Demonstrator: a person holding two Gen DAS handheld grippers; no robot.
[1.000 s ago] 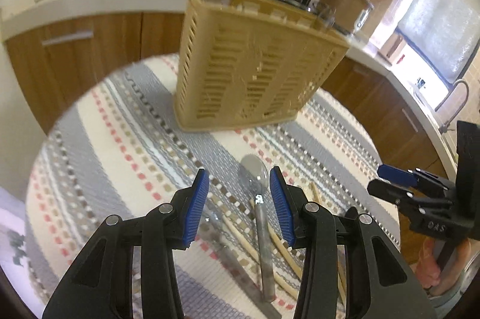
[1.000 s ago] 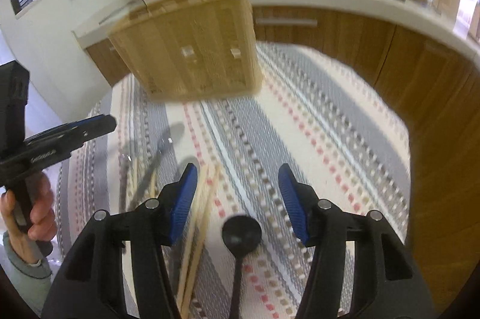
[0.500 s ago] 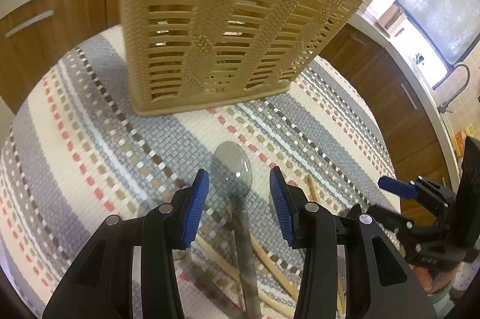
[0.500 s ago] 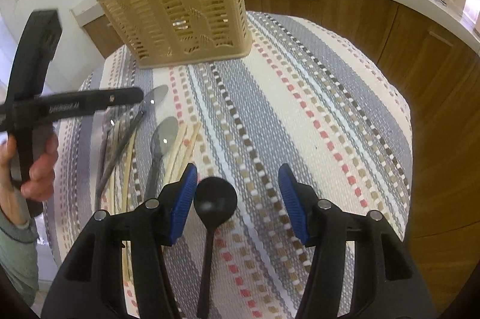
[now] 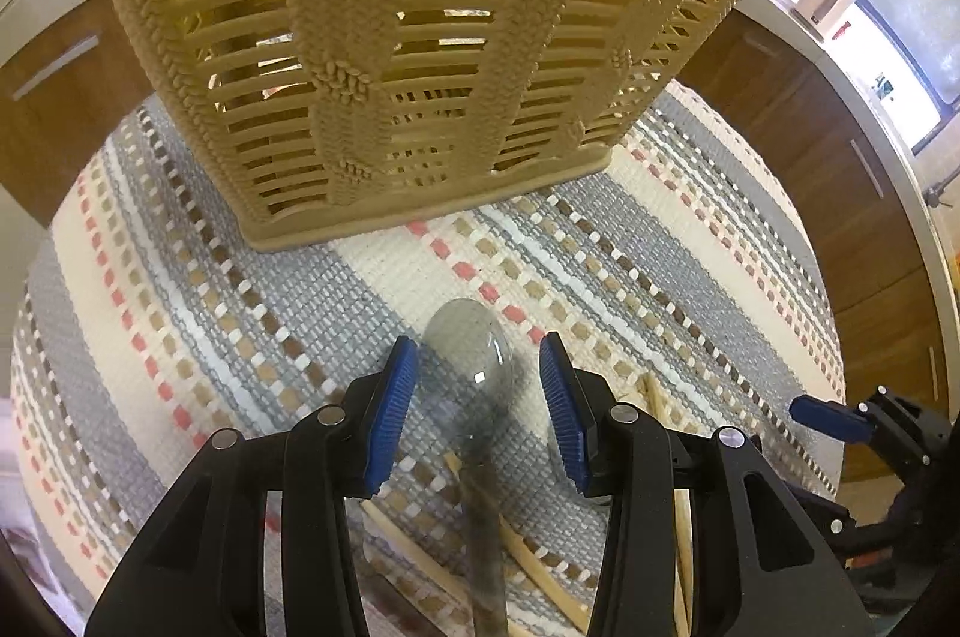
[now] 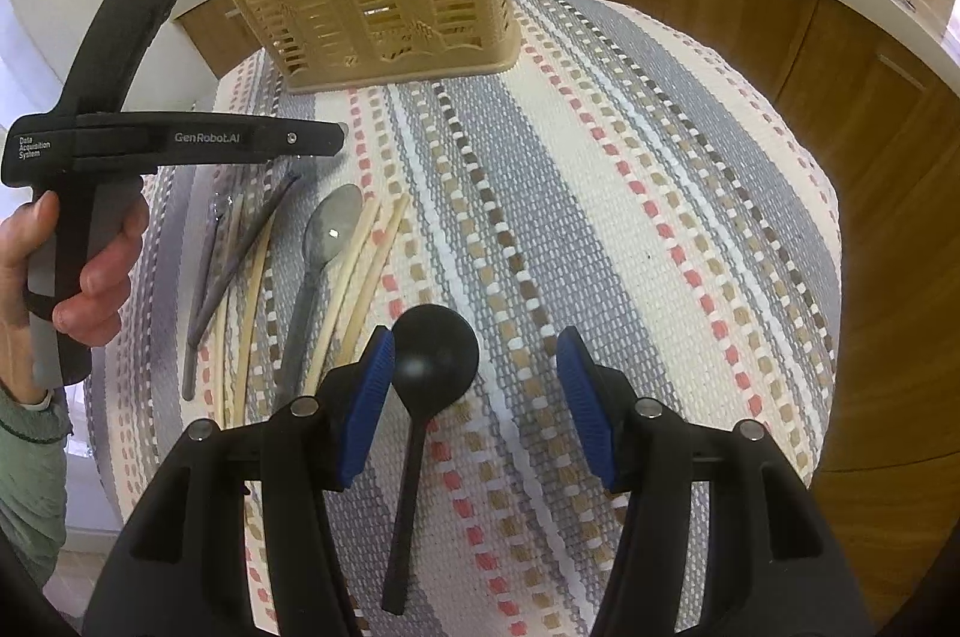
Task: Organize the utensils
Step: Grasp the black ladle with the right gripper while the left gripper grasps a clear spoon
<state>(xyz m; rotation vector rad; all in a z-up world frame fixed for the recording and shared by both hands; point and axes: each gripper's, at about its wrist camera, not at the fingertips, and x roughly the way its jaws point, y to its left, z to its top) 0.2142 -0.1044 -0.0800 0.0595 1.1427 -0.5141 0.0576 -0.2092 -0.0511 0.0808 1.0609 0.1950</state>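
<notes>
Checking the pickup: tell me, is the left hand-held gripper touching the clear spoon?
Cannot tell: left wrist view shows the spoon between open pads, gap unclear.

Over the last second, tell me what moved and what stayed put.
The left gripper advanced toward the basket, its open jaws now flanking the grey spoon's bowl. The right gripper pulled back and sank over the black spoon, whose bowl now sits by its left finger. Nothing was gripped or released. The basket, the chopsticks and both spoons lie unmoved on the striped cloth.
</notes>
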